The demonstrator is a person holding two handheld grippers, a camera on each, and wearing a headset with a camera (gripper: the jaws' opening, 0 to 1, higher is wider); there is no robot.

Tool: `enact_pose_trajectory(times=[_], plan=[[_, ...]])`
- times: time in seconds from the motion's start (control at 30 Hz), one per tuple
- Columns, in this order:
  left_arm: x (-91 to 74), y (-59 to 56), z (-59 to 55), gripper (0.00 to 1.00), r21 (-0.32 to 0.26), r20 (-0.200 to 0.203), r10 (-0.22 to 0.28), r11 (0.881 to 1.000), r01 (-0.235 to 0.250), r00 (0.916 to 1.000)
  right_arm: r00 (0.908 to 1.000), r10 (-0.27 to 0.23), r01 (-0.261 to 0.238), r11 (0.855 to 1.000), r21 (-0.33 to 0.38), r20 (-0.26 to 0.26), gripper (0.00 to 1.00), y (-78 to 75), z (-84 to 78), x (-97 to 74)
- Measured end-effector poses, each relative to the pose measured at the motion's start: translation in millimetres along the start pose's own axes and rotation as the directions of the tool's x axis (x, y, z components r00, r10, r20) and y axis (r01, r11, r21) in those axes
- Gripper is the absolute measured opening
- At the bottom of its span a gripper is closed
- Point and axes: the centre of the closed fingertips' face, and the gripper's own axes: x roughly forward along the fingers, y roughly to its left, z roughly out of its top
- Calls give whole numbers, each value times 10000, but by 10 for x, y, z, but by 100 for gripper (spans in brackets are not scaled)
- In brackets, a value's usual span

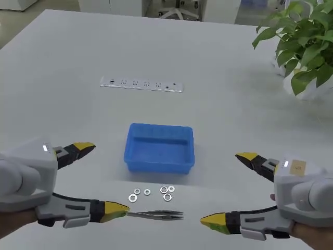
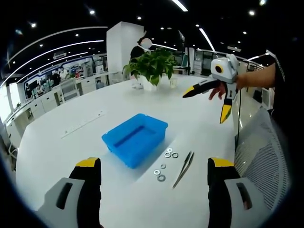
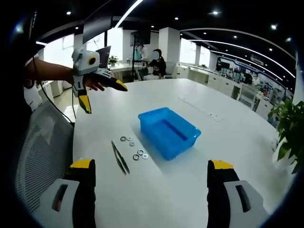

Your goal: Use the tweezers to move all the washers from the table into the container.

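A: How do the jaws of the left gripper stand?

B: They are wide open and they hold nothing. The right gripper is the same, wide open and empty. Both have yellow tips, and both are at the near edge of the white bench, one on each side.

A: What is nearest to the jaws?

B: The thin metal tweezers. They lie flat on the bench, close to the near edge, between the two grippers. In the head view the lower tip of the left gripper is just beside their left end. In the left gripper view I see bare bench between the tweezers and each jaw, so no jaw grips them.

A: And the washers?

B: The small round metal washers lie in a loose group on the bench, just behind the tweezers. They are between the tweezers and the blue rectangular plastic container, near it but not touching it.

A: Is something inside the container?

B: I can see only its blue floor. It stands about in the middle of the bench.

A: What is farther away?

B: A long white power strip lies flat behind the container, toward the far edge. A green leafy plant in a white pot stands at the right edge, near the far corner.
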Motion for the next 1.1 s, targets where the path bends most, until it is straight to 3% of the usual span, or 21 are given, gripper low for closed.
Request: enact_pose_trajectory(times=[0.27,0.53,0.8,1.1], plan=[[-4,7,-8,98,64,-57,-27,10000,27,10000,9999,114,-115,9998,-164,-81,97,16,10,26],[44,-77,-54,90,429,-326,-414,9982,428,9986,9987,395,-415,9970,-652,-317,93,38,-5,72],[75,-98,-91,89,620,-562,-540,9964,575,9970,9972,570,-611,9944,-861,-494,91,43,-23,117],[139,-168,-213,82,1093,-1256,-996,9875,1135,9871,9906,996,-1117,9846,-1341,-940,87,116,-109,185]])
